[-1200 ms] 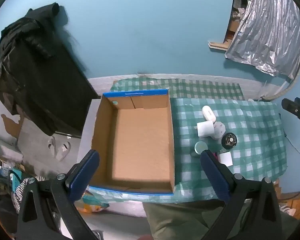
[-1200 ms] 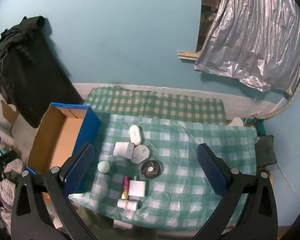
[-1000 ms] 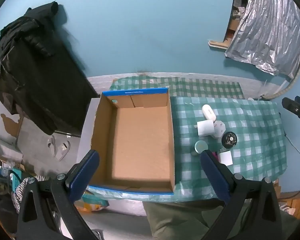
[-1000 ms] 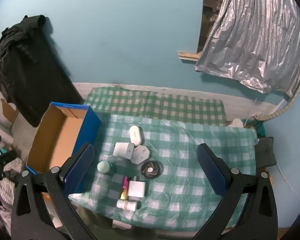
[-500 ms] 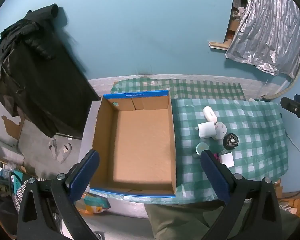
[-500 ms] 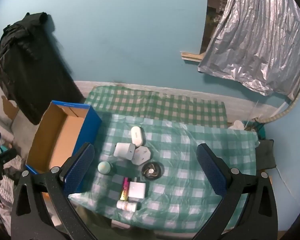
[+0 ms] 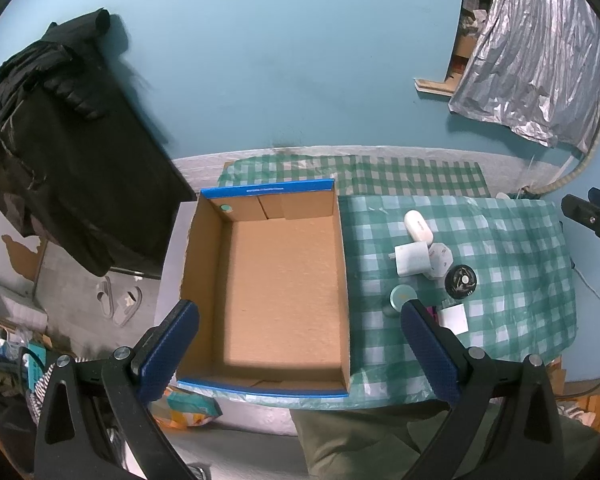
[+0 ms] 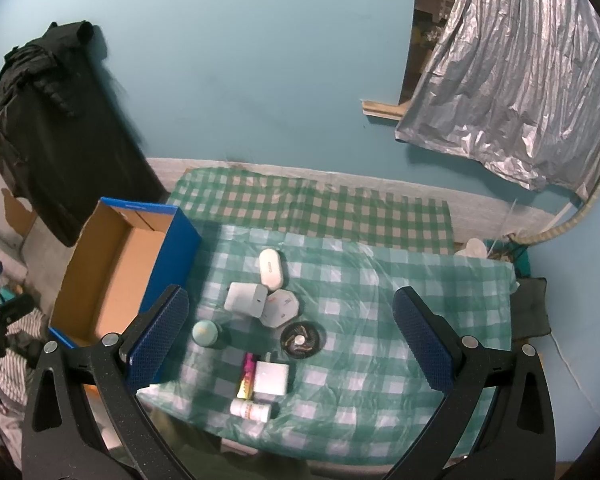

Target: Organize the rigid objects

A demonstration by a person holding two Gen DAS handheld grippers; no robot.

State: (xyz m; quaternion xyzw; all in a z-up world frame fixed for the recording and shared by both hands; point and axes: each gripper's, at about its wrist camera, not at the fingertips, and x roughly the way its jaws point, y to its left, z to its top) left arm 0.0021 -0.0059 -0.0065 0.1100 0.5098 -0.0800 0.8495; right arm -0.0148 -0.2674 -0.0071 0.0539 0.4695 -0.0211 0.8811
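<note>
An empty blue-sided cardboard box (image 7: 276,280) (image 8: 112,276) sits at the left end of a green checked table (image 8: 380,320). To its right lies a cluster: a white oval case (image 8: 271,267) (image 7: 418,226), a white charger (image 8: 246,299) (image 7: 410,260), a white hexagonal piece (image 8: 280,307), a teal-lidded jar (image 8: 205,332) (image 7: 402,296), a black disc (image 8: 303,340) (image 7: 460,282), a white square block (image 8: 272,378), a pink tube (image 8: 247,376) and a small white bottle (image 8: 250,410). My left gripper (image 7: 300,352) hovers open high above the box. My right gripper (image 8: 292,348) hovers open high above the cluster.
A black garment (image 7: 60,152) hangs at the left against the teal wall. Silver foil sheeting (image 8: 520,92) hangs at the upper right. A person's olive trousers (image 7: 360,440) show below the table's front edge. Slippers (image 7: 120,300) and clutter lie on the floor at the left.
Both grippers have drifted slightly, so the table sits a little lower in each view. Nothing on the table has moved and both grippers stay open.
</note>
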